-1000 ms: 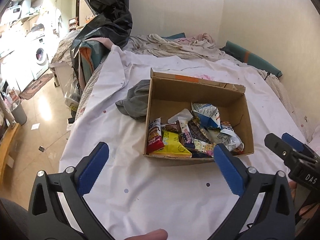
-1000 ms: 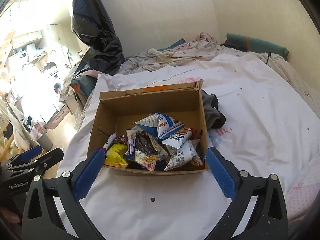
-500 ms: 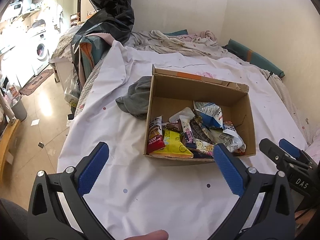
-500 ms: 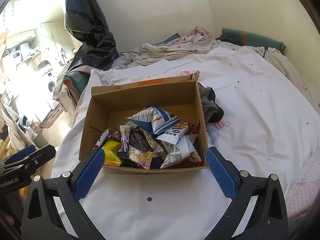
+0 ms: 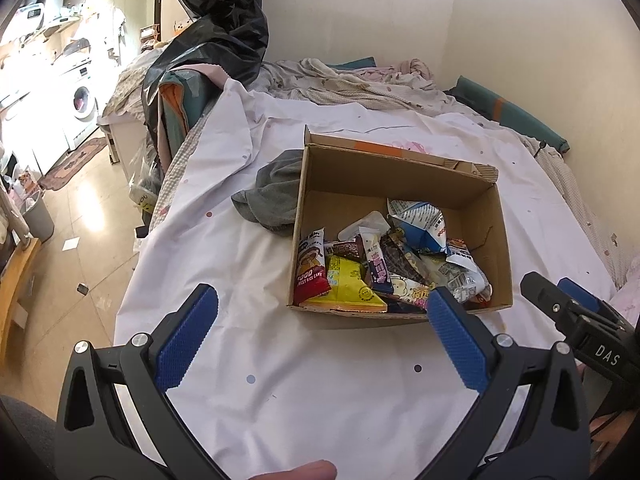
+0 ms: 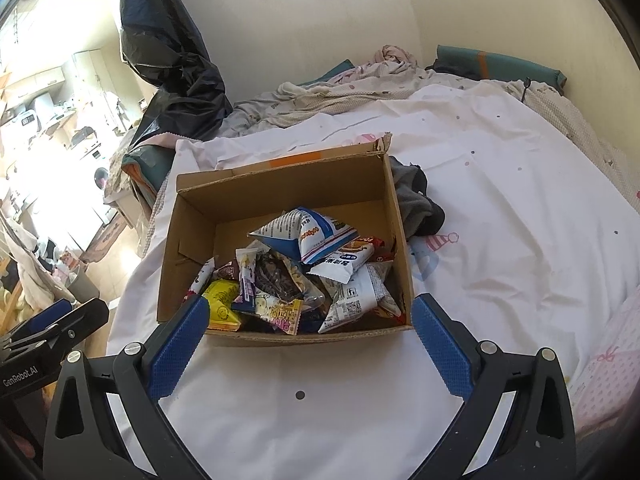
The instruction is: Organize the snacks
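An open cardboard box (image 5: 400, 176) stands on a white dotted sheet (image 5: 320, 380). It also shows in the right wrist view (image 6: 280, 188). Several snack packets lie piled in its near half: a red packet (image 5: 310, 270), a yellow one (image 5: 350, 286), a blue-and-white bag (image 5: 418, 224) that also shows in the right wrist view (image 6: 308, 234). My left gripper (image 5: 320, 320) is open and empty, just short of the box's near wall. My right gripper (image 6: 310, 326) is open and empty, its fingers on either side of the box's near corners. Each gripper shows at the edge of the other's view.
A grey cloth (image 5: 272, 196) lies against the box's side. Crumpled bedding (image 5: 352, 84) and a teal cushion (image 5: 516, 116) lie at the back by the wall. A black plastic bag (image 5: 216, 40) hangs at the bed's far left. The floor drops off left.
Both grippers have come a little closer to the box. Their jaws stay open; the snacks have not moved.
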A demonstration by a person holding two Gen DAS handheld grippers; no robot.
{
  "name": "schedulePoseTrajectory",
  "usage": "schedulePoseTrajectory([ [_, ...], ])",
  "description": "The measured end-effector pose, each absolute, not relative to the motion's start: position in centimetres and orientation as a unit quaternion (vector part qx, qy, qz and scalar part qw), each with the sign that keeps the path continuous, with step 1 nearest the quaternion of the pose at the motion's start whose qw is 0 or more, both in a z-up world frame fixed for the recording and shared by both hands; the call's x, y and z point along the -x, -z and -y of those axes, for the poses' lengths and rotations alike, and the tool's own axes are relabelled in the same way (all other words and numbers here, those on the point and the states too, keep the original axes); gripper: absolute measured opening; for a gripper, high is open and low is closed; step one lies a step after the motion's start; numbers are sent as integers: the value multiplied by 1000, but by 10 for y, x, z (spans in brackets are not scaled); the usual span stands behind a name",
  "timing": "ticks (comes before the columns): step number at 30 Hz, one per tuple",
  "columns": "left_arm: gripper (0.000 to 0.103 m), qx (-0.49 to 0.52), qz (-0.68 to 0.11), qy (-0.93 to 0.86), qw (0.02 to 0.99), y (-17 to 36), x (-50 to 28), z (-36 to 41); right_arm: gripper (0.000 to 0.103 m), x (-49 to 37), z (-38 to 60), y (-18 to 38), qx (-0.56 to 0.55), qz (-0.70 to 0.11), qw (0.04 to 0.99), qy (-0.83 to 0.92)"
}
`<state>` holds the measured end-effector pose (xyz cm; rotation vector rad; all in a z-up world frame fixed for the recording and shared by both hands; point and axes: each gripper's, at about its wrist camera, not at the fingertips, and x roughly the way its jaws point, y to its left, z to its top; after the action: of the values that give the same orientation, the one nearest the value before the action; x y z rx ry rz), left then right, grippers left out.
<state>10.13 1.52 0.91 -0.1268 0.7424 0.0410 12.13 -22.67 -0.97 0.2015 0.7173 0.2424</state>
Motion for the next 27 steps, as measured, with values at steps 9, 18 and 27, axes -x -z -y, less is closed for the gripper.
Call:
schedulePoseTrajectory([
  [9, 103, 63, -363, -20, 930, -9, -101, -15, 103, -122, 226, 10, -99, -350, 924, -118],
  [18, 103, 69, -365, -20, 928, -8, -103, -17, 103, -121, 227, 11, -99, -351, 923, -119],
  [27, 103, 72, -367, -22, 927, -8, -103, -17, 103, -121, 227, 11, -100, -351, 923, -119],
])
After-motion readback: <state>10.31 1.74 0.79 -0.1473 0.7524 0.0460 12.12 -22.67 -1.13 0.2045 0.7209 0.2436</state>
